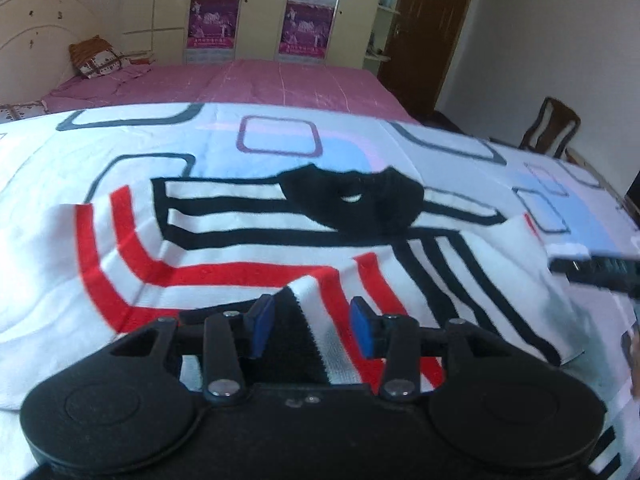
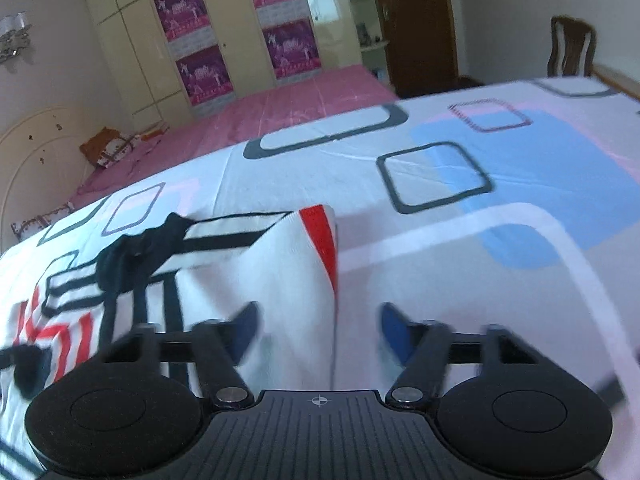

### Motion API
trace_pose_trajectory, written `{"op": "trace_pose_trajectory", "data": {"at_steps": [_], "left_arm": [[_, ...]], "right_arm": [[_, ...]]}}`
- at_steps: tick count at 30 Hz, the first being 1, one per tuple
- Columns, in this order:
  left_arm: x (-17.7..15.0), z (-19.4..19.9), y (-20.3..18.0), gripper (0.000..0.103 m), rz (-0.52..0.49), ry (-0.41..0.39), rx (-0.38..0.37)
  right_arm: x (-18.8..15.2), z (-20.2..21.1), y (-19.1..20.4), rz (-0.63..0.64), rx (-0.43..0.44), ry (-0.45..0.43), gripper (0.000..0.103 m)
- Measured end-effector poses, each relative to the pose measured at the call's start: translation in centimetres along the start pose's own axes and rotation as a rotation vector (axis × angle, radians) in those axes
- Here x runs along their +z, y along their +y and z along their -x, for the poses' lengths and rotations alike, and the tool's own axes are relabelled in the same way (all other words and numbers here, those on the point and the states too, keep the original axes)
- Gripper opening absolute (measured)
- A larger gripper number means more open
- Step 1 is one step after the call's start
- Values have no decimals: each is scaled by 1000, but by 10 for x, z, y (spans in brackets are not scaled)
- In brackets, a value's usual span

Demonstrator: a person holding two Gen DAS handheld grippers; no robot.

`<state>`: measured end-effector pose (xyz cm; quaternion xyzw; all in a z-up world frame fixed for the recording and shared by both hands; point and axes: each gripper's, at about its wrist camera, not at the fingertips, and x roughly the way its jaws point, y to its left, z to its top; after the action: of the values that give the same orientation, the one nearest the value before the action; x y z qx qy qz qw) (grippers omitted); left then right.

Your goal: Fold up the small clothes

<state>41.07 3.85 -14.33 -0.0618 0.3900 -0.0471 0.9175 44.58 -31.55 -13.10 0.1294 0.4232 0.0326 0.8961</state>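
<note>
On the bed (image 2: 500, 200), striped top (image 1: 248, 240) lies flat w/ long axis across; L claw (image 1: 310, 330) agape astride its near hem, nearer than R claw (image 2: 316, 332), agape at its edge.

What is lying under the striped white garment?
The striped garment lies on a white bedsheet with square patterns, visible all around it. Whatever is directly beneath the garment is covered.

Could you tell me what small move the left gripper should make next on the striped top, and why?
Probably close the left gripper on the hem: its blue pads stand open with the folded edge of the striped top lying between them, not yet pinched. The right gripper is open too, over the top's side edge on the patterned sheet.
</note>
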Motion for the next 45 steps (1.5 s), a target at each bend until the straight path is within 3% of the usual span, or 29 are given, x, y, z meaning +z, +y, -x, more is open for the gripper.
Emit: {"op": "trace_pose_trajectory", "data": {"at_steps": [4,5,6,9,12,15,18,22,28,31,34,37,43,44,45], "left_arm": [[-6,-14,7,42,6,41,22],[-8,-15,10,42,15,36,20],[-10,-15,12,42,17,30,21],[-9,-14,12,41,14,33,26],[-8,-14,13,41,17,35,27],[-9,-14,12,40,3,30,33],[-6,-9,11,40,10,35,38],[-7,-4,10,42,4,30,31],[-10,-11,17,42,1,43,35],[-10,-9,21,41,-2,53,39],[-10,-9,23,40,3,56,34],[-7,-9,20,40,-5,65,43],[-6,-8,20,41,1,75,47],[-6,-8,20,41,2,77,47],[-6,-7,19,42,2,78,46]], "right_arm": [[20,-34,-4,-48,21,14,57],[24,-42,-5,-53,22,18,50],[26,-49,-5,-55,26,27,25],[27,-54,-3,-26,-4,21,17],[22,-53,-12,4,-110,-13,17],[22,-49,-9,42,-100,-6,17],[24,-32,3,95,-129,-58,17],[21,-11,24,136,-66,-101,18],[-4,-30,76,262,32,-30,18],[-14,-55,72,257,-9,30,17],[-8,-50,66,182,2,31,18],[-20,-44,84,264,2,32,18],[-34,-45,106,411,-98,13,20],[-34,-46,109,428,-115,13,26],[-36,-47,112,449,-152,7,45]]}}
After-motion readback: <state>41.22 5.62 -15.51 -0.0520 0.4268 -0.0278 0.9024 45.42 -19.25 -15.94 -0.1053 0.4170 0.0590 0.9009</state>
